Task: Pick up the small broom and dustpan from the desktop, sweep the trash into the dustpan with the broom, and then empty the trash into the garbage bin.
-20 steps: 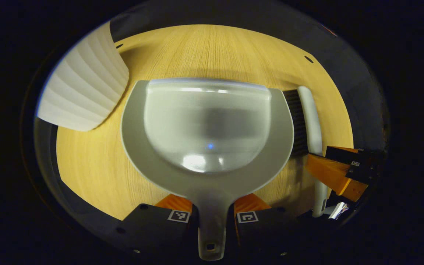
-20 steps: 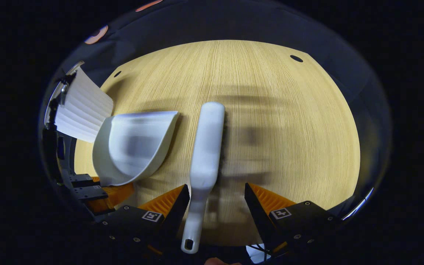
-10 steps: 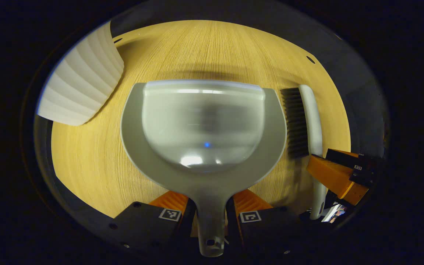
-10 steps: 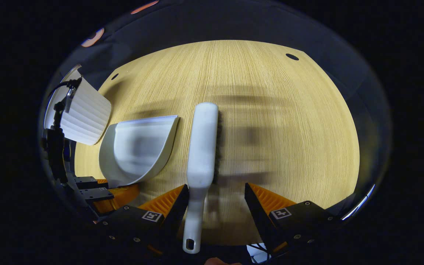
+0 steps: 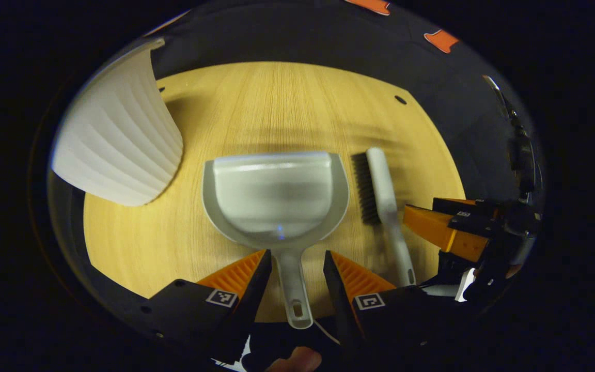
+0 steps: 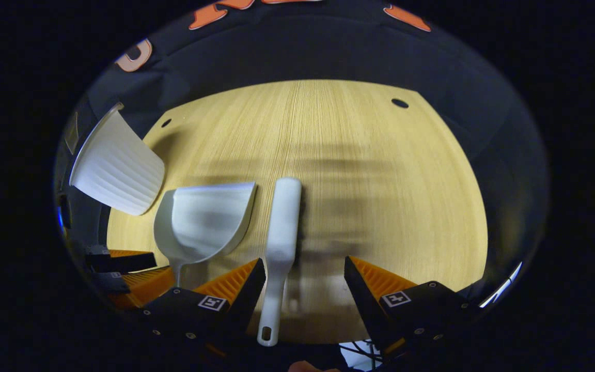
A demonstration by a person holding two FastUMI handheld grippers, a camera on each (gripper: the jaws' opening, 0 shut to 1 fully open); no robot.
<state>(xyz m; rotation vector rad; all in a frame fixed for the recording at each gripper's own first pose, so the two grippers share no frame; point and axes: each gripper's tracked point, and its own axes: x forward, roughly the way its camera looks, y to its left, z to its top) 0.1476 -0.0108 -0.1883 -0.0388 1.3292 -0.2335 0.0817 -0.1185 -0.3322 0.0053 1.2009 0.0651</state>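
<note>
Left gripper view runs, from left to right, from the ribbed white garbage bin [image 5: 119, 142] at the worktop's [image 5: 256, 98] edge, to the grey dustpan [image 5: 276, 194] lying flat with its mouth facing away, to the small broom [image 5: 385, 206] just beside it, bristles turned toward the pan. The left hand-held gripper [image 5: 291, 266] is open, its orange fingers standing either side of the dustpan handle without touching it. That handle points back toward the holder, likely so it can be pinched straight on. No trash is visible on the wood.

Right gripper view shows the same row: bin [image 6: 116, 168], dustpan [image 6: 207, 219], broom [image 6: 282, 232]. The right hand-held gripper [image 6: 305, 279] is also open, wide, with the broom handle nearer its left finger. Both tools rest on the worktop, not yet lifted.
</note>
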